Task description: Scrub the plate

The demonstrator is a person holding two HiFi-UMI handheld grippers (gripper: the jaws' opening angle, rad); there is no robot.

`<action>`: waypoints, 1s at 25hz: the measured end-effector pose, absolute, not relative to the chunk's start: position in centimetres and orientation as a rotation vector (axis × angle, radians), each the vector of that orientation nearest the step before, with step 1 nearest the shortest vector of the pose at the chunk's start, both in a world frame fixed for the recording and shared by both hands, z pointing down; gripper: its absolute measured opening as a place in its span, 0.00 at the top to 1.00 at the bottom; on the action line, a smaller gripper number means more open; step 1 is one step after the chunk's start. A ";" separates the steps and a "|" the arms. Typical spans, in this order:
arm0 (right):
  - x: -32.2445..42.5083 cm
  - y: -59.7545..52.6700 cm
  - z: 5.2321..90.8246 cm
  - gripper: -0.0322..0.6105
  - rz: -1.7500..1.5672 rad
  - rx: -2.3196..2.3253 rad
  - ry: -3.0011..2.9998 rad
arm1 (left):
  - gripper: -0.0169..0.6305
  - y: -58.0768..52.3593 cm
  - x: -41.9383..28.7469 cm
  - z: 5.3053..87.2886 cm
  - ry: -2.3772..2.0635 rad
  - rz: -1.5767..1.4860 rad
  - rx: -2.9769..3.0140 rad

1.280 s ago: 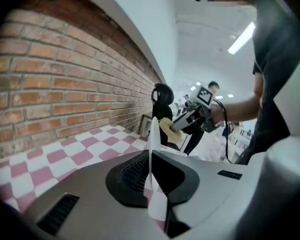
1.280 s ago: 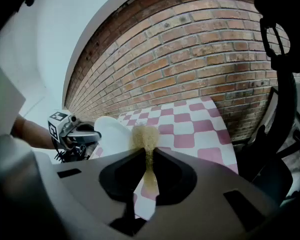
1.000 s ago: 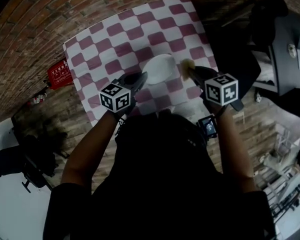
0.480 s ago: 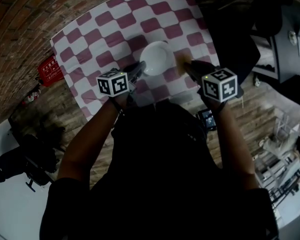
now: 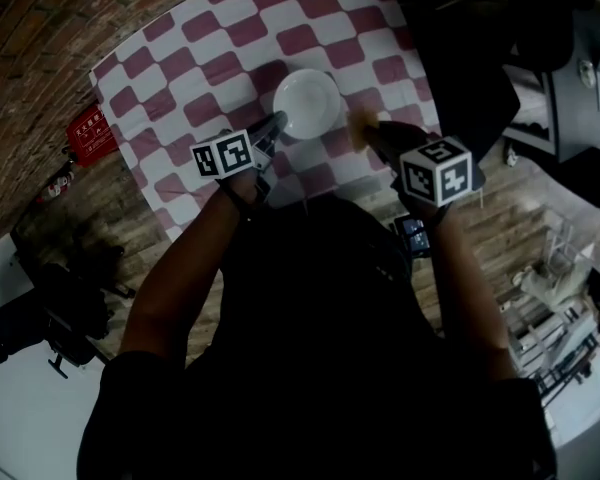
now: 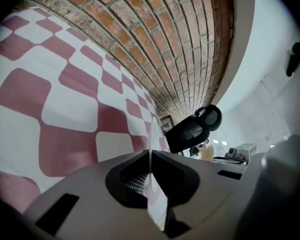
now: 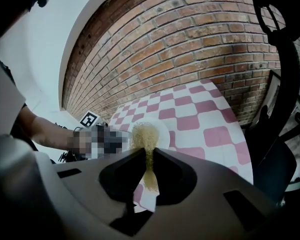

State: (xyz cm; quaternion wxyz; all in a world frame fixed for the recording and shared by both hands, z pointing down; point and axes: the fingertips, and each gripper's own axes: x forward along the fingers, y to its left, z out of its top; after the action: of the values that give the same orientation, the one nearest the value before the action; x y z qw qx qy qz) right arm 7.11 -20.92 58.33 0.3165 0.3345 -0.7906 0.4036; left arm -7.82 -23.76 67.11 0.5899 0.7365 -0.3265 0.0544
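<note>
Well, the step in hand looks to be the scrub itself, just about to begin. The white plate [image 5: 308, 100] lies over the checked cloth [image 5: 195, 53] of the table [image 5: 140, 168], toward the person's side of it, and both tools are at it. The left gripper [image 5: 273, 125] has its jaws clenched on the plate's near-left rim; in the left gripper view that rim shows as a thin white edge pinched right at the jaw tips. The right gripper [image 5: 372, 134] has its jaws clamped on a yellowish fibrous scrubber [image 5: 358, 126], which sticks out past the tips, just beside the plate's right rim (from above I cannot tell whether it touches the rim).

To do this well, I would treat the left grip as the weak point. It is a narrow bite on a smooth rim, so a sideways shove could pivot the plate or pull it free. Better to bring the scrubber over the rim onto the inner face and press down toward the table, not away from the left jaws. Small circles from the middle outward should cover the face without loading the pinch much.

The scrubber looks soft and is held by one end, so laying its free end flat would likely clean more than poking with the tip. Steer clear of the left jaws on each pass. Whether the plate rests flat or is tipped up I cannot tell; if tipped, go lighter.
</note>
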 end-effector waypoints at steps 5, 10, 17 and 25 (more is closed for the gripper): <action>7.0 -21.0 58.6 0.88 1.063 0.868 -2.088 | 0.94 -23.7 -7.6 68.5 -0.756 0.118 1.672; 7.1 -20.9 59.0 0.88 1.075 0.869 -2.074 | 0.94 -23.2 -7.8 69.8 -0.764 0.129 1.626; 7.4 -20.8 59.2 0.88 1.087 0.880 -2.049 | 0.94 -23.2 -8.0 70.8 -0.784 0.214 1.654; 7.5 -20.1 59.9 0.88 1.104 0.878 -2.039 | 0.90 -23.3 -8.4 72.4 -0.844 0.368 1.642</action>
State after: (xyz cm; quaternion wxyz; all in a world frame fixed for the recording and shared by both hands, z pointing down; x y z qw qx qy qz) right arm 7.52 -20.15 59.92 0.3249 0.3349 -0.7778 0.4211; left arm -8.37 -23.29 72.44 0.5885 0.7051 -0.3625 0.1582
